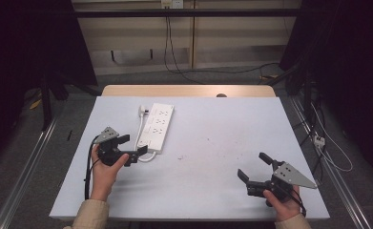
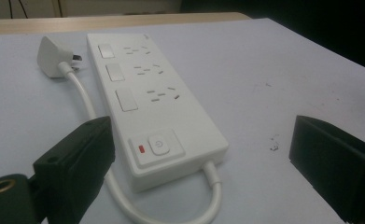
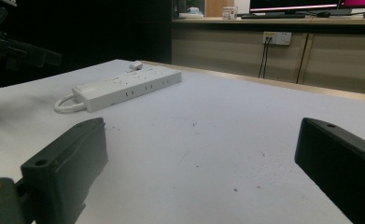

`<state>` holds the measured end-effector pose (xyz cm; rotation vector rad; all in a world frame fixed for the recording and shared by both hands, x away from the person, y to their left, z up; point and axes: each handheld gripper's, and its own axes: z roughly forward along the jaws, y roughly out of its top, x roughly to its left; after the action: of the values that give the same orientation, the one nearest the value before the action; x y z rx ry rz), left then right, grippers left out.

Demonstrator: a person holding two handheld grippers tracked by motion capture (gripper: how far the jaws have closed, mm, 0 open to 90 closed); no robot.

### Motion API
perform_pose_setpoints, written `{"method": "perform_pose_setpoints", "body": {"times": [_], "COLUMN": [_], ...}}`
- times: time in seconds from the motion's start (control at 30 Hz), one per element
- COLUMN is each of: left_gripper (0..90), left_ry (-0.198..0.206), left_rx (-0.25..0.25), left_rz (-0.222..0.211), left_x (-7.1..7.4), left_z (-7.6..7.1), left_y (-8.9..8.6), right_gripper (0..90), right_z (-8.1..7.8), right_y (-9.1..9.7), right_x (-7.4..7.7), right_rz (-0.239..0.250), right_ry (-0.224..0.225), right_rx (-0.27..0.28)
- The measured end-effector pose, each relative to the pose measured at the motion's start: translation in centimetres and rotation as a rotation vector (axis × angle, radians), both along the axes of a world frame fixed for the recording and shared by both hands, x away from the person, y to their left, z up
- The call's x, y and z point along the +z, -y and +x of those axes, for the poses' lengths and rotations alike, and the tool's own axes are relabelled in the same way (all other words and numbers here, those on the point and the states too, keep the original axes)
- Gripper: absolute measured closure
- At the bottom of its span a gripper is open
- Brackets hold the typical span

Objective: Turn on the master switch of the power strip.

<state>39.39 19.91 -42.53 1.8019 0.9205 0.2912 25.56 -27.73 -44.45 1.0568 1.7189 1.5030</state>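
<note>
Power strip (image 1: 156, 127), white, lies flat on the pale table (image 1: 212, 191), left of centre in the high view, long axis running up the frame. Its plug (image 1: 142, 111) rests beside the strip's upper left corner; the cord (image 1: 139, 136) runs down its left side and loops round the lower end. Left gripper (image 1: 132, 144) sits at the strip's lower left, jaws spread, nothing between them. Right gripper (image 1: 253, 166), lower right of frame, well apart from the strip, jaws likewise spread and empty.
</note>
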Motion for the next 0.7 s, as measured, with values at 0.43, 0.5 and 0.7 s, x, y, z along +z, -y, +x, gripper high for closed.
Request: {"method": "perform_pose_setpoints", "body": {"times": [0.43, 0.5, 0.7], "left_gripper": [5.5, 5.4, 5.3], "left_ry": [0.015, 0.019, 0.019], "left_rx": [-0.006, -0.009, -0.007], "left_rz": [-0.006, -0.004, 0.006], "left_x": [0.0, 0.0, -0.1], "left_z": [-0.7, -0.8, -1.1], "left_y": [-0.9, -1.1, -1.6], "right_gripper": [2.0, 2.0, 2.0], "right_z": [0.0, 0.0, 0.0], "right_y": [0.0, 0.1, 0.0], "right_x": [0.0, 0.0, 0.0], "right_rz": [0.003, 0.005, 0.004], "right_ry": [0.001, 0.002, 0.0], "right_rx": [0.001, -0.001, 0.002]}}
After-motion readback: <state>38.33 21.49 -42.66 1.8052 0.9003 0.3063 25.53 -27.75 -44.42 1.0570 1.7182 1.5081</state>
